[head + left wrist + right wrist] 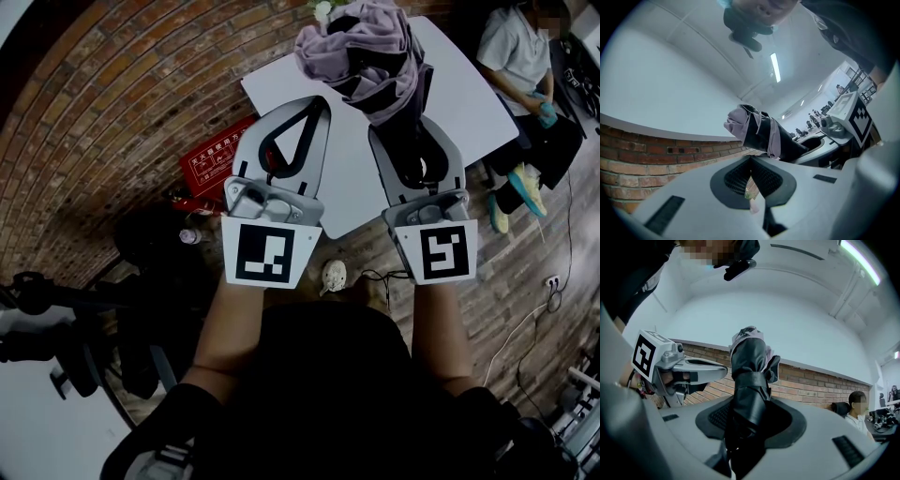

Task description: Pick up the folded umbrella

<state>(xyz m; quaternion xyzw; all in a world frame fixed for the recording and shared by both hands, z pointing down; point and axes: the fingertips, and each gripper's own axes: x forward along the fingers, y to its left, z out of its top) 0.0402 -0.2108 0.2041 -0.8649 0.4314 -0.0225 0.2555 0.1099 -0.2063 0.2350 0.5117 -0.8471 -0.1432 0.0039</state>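
Observation:
The folded umbrella (366,52), black with lilac fabric bunched at its far end, is held up above the white table (469,94). My right gripper (405,127) is shut on the umbrella's black strapped shaft (750,376), which rises straight up between the jaws in the right gripper view. My left gripper (319,101) hangs beside it on the left, jaws shut tip to tip on nothing (751,159). In the left gripper view the umbrella (759,131) slants up and left out of the right gripper. The umbrella's handle end is hidden inside the right jaws.
A person (516,56) sits at the table's far right. A red printed box (211,155) and a small bottle (190,236) lie by the brick wall (112,84). Black stands (56,309) crowd the lower left. Cables (534,319) run over the wood floor.

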